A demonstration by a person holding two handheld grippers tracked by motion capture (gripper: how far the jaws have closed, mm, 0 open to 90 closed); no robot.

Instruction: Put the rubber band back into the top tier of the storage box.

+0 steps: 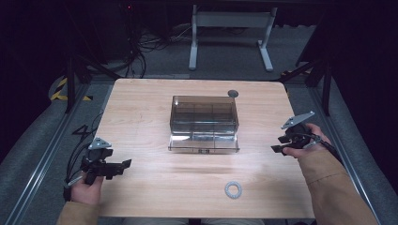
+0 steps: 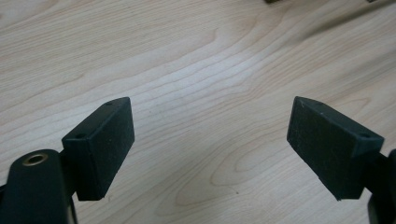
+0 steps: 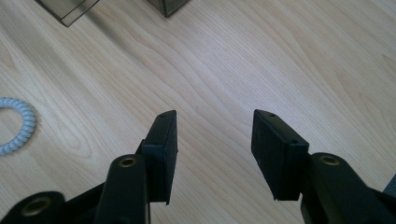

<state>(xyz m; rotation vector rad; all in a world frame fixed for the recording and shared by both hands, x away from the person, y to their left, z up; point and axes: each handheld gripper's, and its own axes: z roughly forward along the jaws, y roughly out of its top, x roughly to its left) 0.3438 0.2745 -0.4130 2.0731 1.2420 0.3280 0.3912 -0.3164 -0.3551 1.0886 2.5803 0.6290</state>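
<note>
Hair tie (image 1: 233, 190) flat; no long axis

- Both forearms wear tan, loose-cuffed sleeves
- The left gripper (image 1: 126, 163) and the right gripper (image 1: 274, 148) are matte black, each topped by a grey three-cornered plate
- A dark cable trails from each gripper
- Jaw pads are black, blocky and finely textured, with small holes in their upper edges
- Rounded black jaw arms carry brass-coloured ringed holes
</note>
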